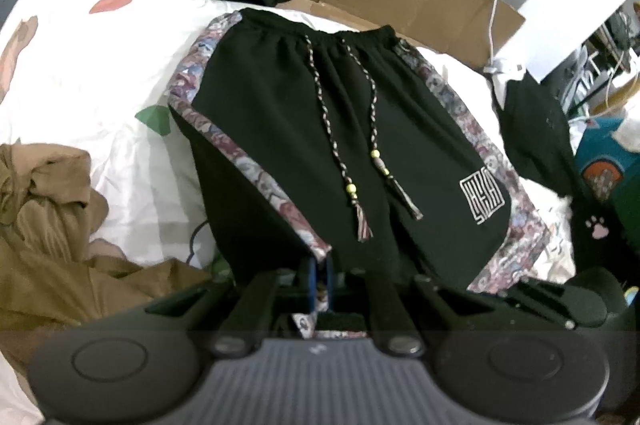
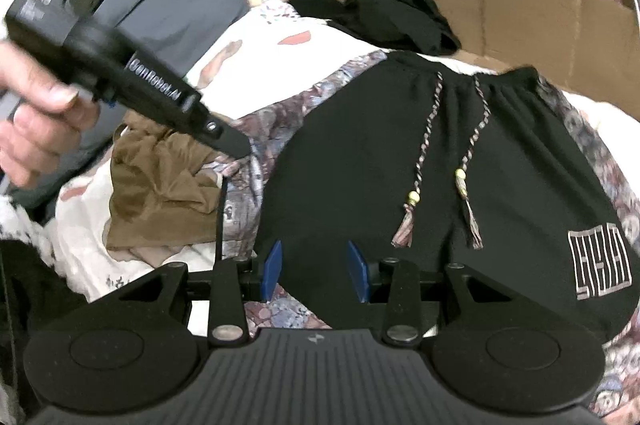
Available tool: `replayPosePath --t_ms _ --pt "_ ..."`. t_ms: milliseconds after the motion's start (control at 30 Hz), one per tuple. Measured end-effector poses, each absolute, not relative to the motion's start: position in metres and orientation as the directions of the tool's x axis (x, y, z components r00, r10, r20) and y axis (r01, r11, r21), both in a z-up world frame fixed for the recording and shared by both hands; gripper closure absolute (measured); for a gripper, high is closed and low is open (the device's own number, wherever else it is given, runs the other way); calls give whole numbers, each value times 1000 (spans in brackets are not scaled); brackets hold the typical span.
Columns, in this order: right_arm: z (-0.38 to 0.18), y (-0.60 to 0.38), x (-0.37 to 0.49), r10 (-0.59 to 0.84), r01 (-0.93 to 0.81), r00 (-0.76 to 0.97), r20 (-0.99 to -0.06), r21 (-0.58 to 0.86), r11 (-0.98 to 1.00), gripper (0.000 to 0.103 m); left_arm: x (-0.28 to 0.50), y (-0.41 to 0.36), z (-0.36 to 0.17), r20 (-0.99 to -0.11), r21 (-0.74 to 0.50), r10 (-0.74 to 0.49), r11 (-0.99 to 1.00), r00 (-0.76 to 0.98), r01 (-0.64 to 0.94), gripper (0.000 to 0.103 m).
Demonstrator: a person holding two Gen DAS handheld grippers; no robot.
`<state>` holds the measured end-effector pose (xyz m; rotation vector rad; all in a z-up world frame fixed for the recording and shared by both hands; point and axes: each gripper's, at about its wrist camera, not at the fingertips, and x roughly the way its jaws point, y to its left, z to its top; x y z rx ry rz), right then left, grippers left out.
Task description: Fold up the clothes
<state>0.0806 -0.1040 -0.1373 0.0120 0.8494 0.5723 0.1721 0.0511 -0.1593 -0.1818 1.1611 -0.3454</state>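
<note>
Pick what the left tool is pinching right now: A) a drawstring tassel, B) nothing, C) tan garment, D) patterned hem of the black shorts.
D: in the left wrist view the left tool is shut on the patterned hem of the shorts; the tassels lie free.

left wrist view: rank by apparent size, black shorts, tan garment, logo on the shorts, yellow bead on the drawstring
1. black shorts
2. tan garment, cut off by the frame edge and nearer the camera, so its true size is unsure
3. logo
4. yellow bead

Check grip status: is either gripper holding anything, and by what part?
Left gripper is shut on the shorts, pinching the patterned hem at one leg's corner. Right gripper is open above the shorts, holding nothing.
</note>
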Motion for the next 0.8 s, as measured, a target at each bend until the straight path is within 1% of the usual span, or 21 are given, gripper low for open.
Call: replayPosePath --t_ms 100,267,300,333,500,800 --pt "-133 -91 81 491 -483 531 -691 229 845 62 173 53 -157 -838 -384 -414 910 355 154 98" --pt "-125 -68 81 509 -508 550 -662 219 833 61 175 51 -156 -824 -432 -447 893 349 126 98" --pt "-125 -63 82 505 -510 554 -661 209 834 59 175 51 -155 -821 -438 -452 890 349 122 98" --pt "-125 -60 83 499 -510 559 -662 200 837 56 175 51 -154 -819 -442 -455 889 350 121 98" --pt "-124 -45 87 472 -491 587 -658 175 853 50 177 49 -153 -801 -481 -486 870 349 109 98" --pt "-127 -34 97 388 -417 643 -660 124 901 49 174 40 -155 -758 -555 -563 822 329 127 98"
